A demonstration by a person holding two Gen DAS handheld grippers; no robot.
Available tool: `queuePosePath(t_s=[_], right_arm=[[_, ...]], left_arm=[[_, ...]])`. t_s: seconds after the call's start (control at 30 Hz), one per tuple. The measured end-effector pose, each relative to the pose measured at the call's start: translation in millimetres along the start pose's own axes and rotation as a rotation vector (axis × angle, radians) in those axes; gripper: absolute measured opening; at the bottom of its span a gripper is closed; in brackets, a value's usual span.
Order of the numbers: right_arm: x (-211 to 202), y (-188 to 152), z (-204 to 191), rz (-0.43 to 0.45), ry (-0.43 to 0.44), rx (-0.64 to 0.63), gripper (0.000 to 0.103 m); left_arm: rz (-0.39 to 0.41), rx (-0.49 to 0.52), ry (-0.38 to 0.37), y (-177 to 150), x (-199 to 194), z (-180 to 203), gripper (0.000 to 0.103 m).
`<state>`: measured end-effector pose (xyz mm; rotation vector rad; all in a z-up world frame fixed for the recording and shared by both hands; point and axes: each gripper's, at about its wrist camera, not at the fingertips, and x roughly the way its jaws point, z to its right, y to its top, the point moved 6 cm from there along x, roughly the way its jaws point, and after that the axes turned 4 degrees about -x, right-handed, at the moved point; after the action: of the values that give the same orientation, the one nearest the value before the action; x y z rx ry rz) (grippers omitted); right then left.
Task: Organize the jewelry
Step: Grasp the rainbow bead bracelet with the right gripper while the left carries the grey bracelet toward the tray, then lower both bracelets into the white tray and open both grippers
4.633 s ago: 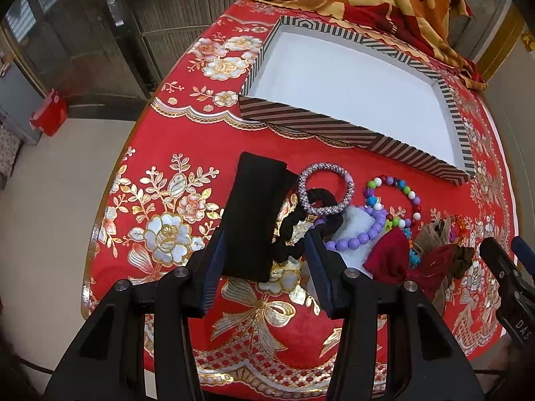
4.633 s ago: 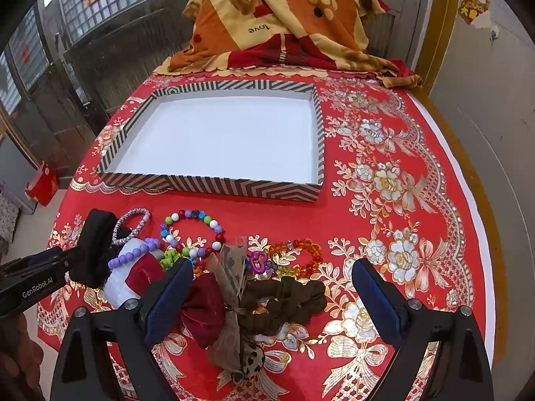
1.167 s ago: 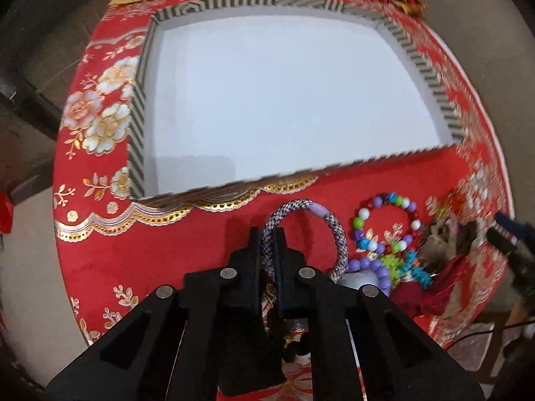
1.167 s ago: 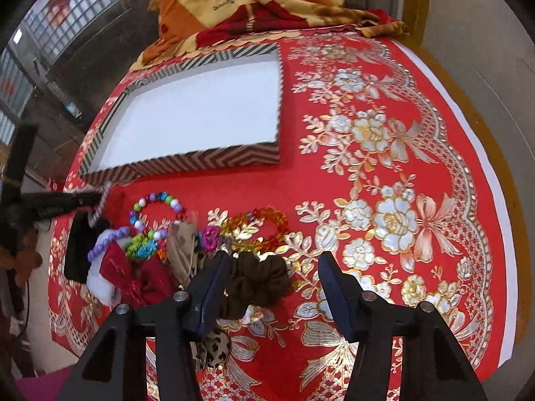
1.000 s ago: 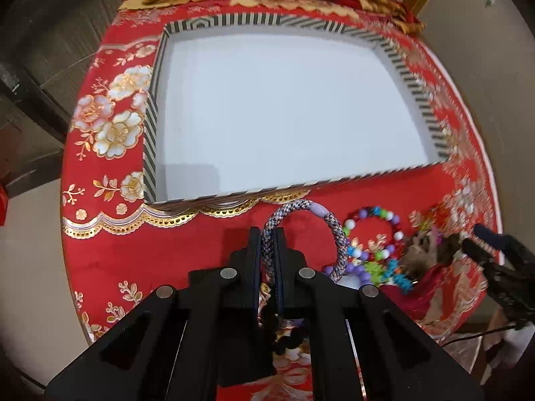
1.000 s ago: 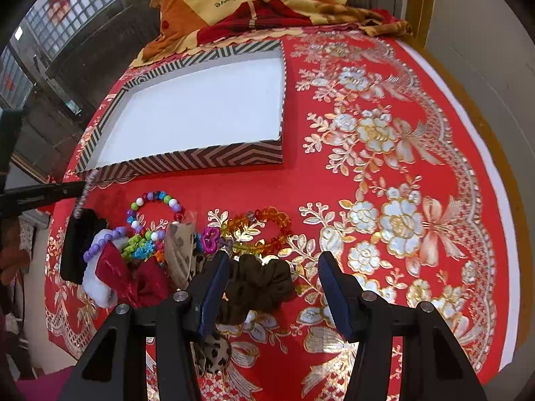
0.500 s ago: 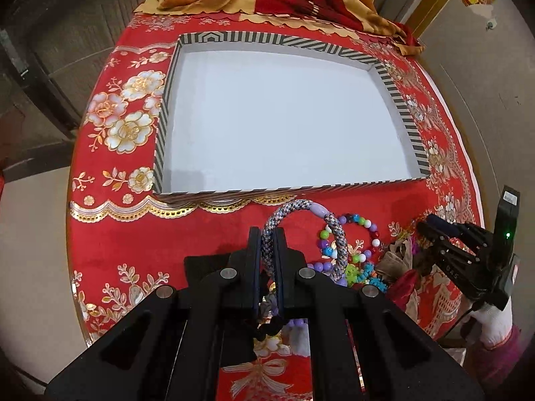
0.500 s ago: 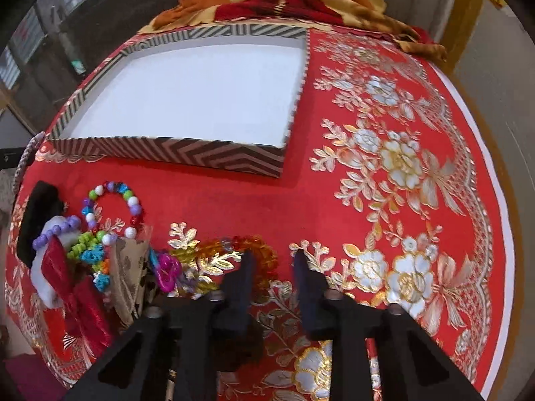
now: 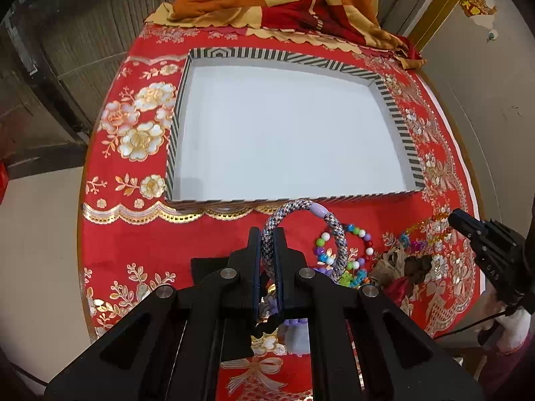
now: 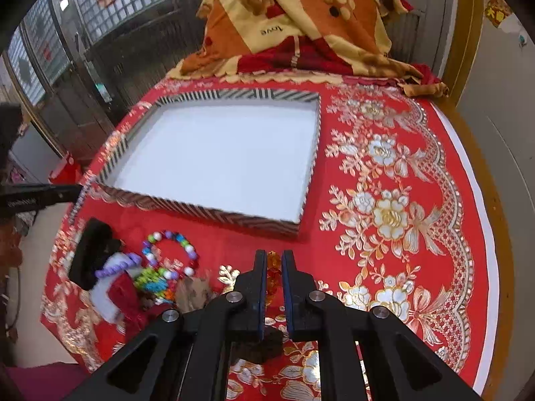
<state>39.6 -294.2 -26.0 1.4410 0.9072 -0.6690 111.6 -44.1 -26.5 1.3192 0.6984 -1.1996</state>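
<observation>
My left gripper (image 9: 267, 234) is shut on a grey speckled rope bracelet (image 9: 336, 234) with a lilac bead, held above the red cloth just in front of the striped tray (image 9: 267, 54). The tray's white floor is bare. My right gripper (image 10: 273, 257) is shut on an amber bead bracelet (image 10: 273, 265), which shows between its fingers. In the left wrist view the amber bracelet (image 9: 431, 223) hangs from the right gripper (image 9: 455, 216). A dark brown scrunchie (image 9: 418, 264) lies under it. From the right wrist the left gripper (image 10: 78, 189) is at the far left.
Near the table's front edge lies a heap: a coloured bead bracelet (image 10: 170, 250), a purple bead bracelet (image 10: 117, 267), a black pad (image 10: 90, 250), a red bow (image 10: 123, 297). An orange blanket (image 10: 301, 16) covers the far end. A wall runs along the right side.
The right gripper's jaws came together on the amber bracelet and it rose from the heap. The left gripper lifted further with the rope bracelet, so more of the tray shows.
</observation>
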Motion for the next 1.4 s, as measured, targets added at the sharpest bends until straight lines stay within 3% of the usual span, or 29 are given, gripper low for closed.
queuePosePath(t_s=[0.33,0.53,0.9,1.17,1.4], right_arm=[[-36.8,49.9,-7.9,0.103,-0.008,-0.047,0.008],[-30.1,80.7,-17.8,0.122,0.009,-0.055,0.008],[38.9,91.3,-36.3,0.022,0.06,-0.027,0.008],[84.6,68.5,4.3,-0.11,-0.021,0.043,0.008],[99.8,55.1,10.7,-0.16,-0.068,0.022,0.008]], left_arm=[[0.034,-0.024,0.022,24.7,-5.9,-8.5,0.006],[0.042,-0.073,0.061,46.5,4.0,-27.4,0.006],[-0.008,-0.168,0.13,65.1,47.5,-65.6,0.006],[-0.045,-0.159,0.166,69.2,78.4,-66.1,0.006],[-0.062,-0.14,0.208,68.8,90.8,-68.5,0.006]])
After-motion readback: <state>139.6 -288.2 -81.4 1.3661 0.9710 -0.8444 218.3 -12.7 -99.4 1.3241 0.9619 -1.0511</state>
